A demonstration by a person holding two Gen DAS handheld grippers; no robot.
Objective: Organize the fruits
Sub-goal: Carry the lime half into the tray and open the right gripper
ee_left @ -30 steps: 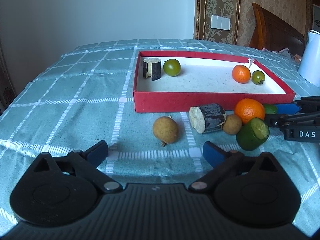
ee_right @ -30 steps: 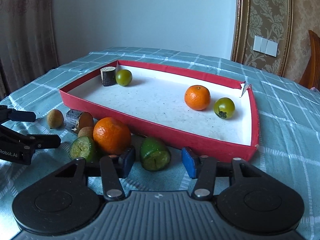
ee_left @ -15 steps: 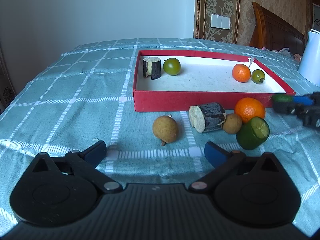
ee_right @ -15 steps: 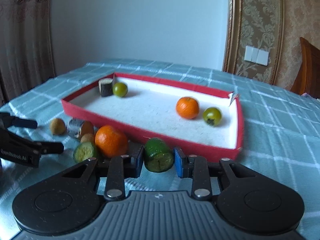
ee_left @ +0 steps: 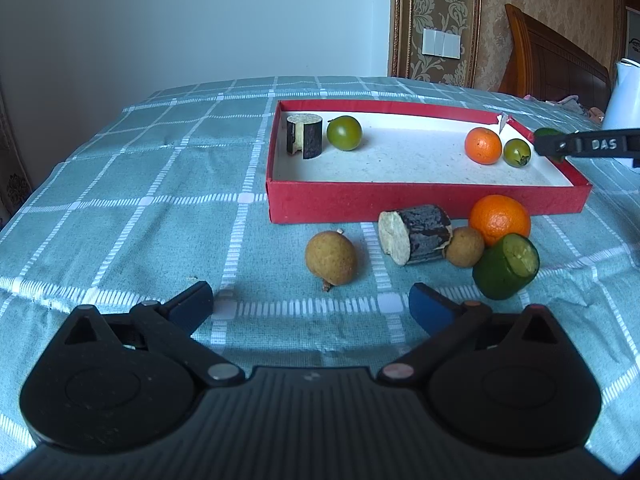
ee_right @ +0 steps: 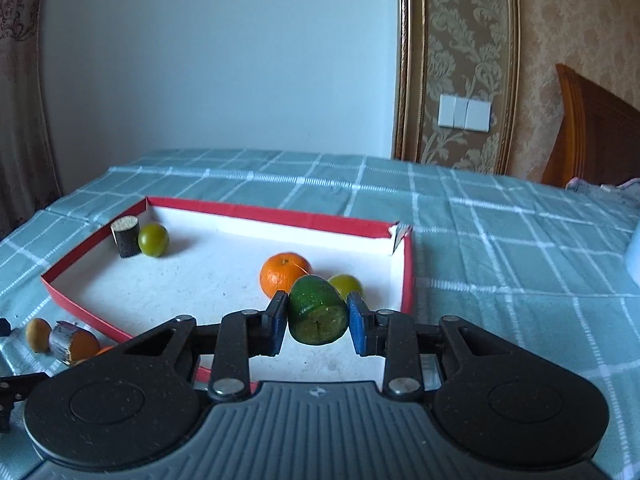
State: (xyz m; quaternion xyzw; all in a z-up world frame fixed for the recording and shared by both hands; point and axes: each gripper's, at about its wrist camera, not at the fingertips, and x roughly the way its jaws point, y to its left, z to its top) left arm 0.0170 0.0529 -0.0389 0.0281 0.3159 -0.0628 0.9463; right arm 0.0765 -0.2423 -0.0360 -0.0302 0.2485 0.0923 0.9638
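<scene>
My right gripper [ee_right: 318, 318] is shut on a cut green fruit piece [ee_right: 316, 308], held above the near right part of the red tray [ee_right: 256, 213]. Inside the tray lie an orange [ee_right: 282, 274], a green fruit [ee_right: 347, 285], another green fruit [ee_right: 153, 239] and a dark stub [ee_right: 126, 237]. In the left wrist view the right gripper [ee_left: 552, 145] hangs over the tray's right rim [ee_left: 572, 172]. My left gripper [ee_left: 310, 306] stands open, low over the cloth. Ahead of it lie a brown longan [ee_left: 331, 257], a dark stub [ee_left: 416, 234], a second longan [ee_left: 464, 247], an orange [ee_left: 500, 220] and a cut green piece [ee_left: 506, 266].
A teal checked cloth [ee_left: 140, 184] covers the table. A white jug [ee_left: 622, 96] stands at the far right. A wooden headboard [ee_left: 552, 60] and a papered wall with switches [ee_right: 464, 112] rise behind the table.
My right gripper shut on the green piece in front of the tray, lifted it off the cloth and carried it over the tray's near right rim. The left gripper kept still.
</scene>
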